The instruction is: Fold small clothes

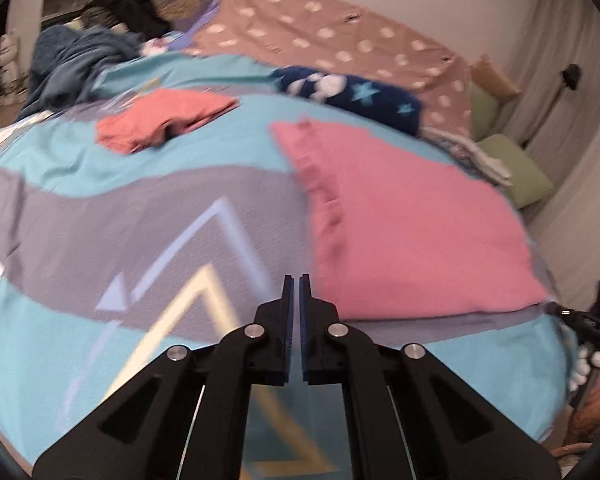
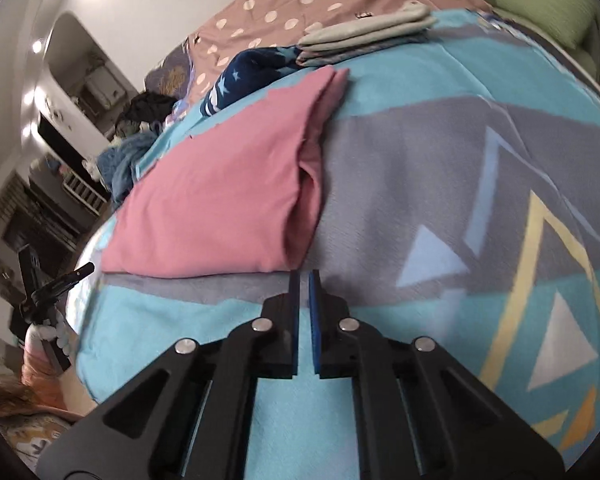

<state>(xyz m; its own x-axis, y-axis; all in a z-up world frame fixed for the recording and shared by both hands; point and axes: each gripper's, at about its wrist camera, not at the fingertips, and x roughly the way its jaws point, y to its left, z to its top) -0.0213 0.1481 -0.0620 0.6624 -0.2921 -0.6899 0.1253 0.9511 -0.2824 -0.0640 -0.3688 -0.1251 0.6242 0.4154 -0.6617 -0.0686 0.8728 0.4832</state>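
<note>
A pink garment lies folded flat on the patterned blue and grey blanket; it also shows in the right wrist view. My left gripper is shut and empty, just off the garment's near left corner. My right gripper is shut and empty, at the garment's near right corner, above the blanket. A smaller salmon-red garment lies crumpled farther back on the left.
A dark blue star-print cloth and folded grey clothes lie behind the pink garment. A blue heap and dark clothes sit at the far left. Green cushions line the right edge. A tripod stands beside the bed.
</note>
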